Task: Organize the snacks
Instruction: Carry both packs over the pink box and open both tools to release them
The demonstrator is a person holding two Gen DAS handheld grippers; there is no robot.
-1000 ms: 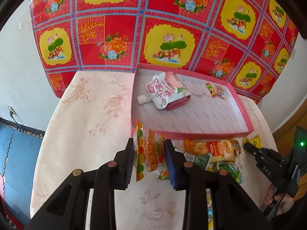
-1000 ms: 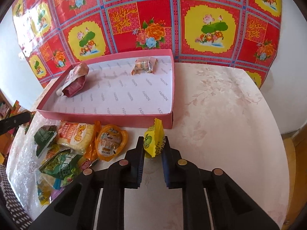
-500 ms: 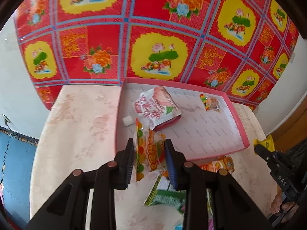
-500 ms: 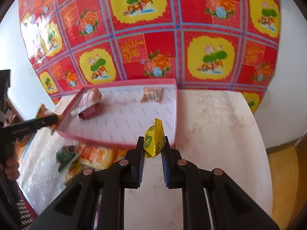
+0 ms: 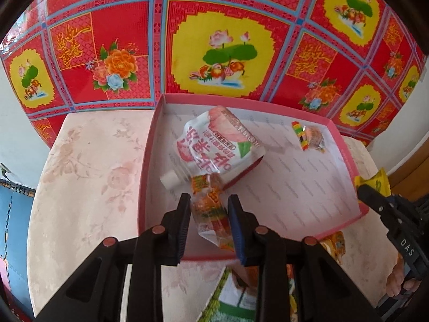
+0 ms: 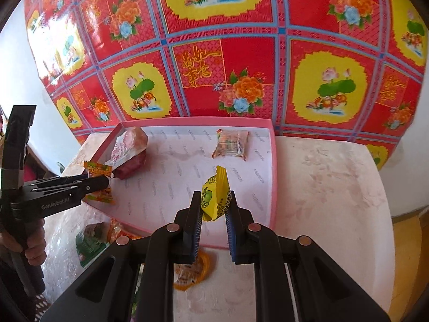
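My left gripper (image 5: 209,206) is shut on an orange snack packet (image 5: 210,209) and holds it over the near left part of the pink tray (image 5: 346,158), just in front of a white and pink spouted pouch (image 5: 214,145). The left gripper and its packet also show in the right wrist view (image 6: 100,185). My right gripper (image 6: 213,205) is shut on a yellow candy packet (image 6: 215,194) above the tray's near right part (image 6: 273,187). A small clear-wrapped snack (image 6: 232,143) lies at the tray's far side.
Several loose snack packets lie on the pale floral tabletop in front of the tray: an orange jelly cup (image 6: 190,273), a green packet (image 6: 91,241) and a green and white packet (image 5: 233,300). A red and yellow floral cloth (image 6: 214,40) hangs behind the table.
Both grippers have risen from the tabletop and moved forward over the tray, each carrying its packet. The orange packet now hangs tilted in the left gripper.
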